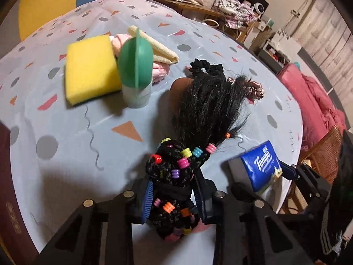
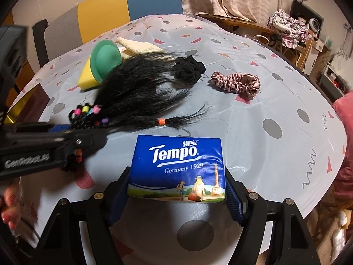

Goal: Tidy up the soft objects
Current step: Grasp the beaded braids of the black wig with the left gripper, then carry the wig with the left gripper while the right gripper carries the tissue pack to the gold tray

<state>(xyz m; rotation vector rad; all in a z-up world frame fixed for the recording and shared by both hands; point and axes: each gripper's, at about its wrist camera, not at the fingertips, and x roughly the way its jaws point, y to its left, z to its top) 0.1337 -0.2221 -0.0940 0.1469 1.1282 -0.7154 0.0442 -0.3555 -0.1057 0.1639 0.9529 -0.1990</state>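
Observation:
A black hair piece (image 1: 203, 106) with coloured beads lies on the table, its braided end between the blue pads of my left gripper (image 1: 173, 190), which is shut on it. In the right wrist view the left gripper (image 2: 72, 137) comes in from the left over that beaded end (image 2: 88, 112). My right gripper (image 2: 176, 176) is shut on a blue Tempo tissue pack (image 2: 178, 165), a pad against each side. The pack (image 1: 260, 165) also shows at the right of the left wrist view. A black scrunchie (image 2: 189, 68) and a pink satin scrunchie (image 2: 236, 84) lie beyond the hair.
A yellow sponge (image 1: 90, 72), a green-capped bottle (image 1: 136, 66) and folded pink and cream cloths (image 1: 163, 53) sit together at the back left of the patterned tablecloth (image 1: 66, 132). A dark red book (image 1: 8, 176) lies at the left edge. A yellow and blue chair (image 2: 132, 2) stands behind.

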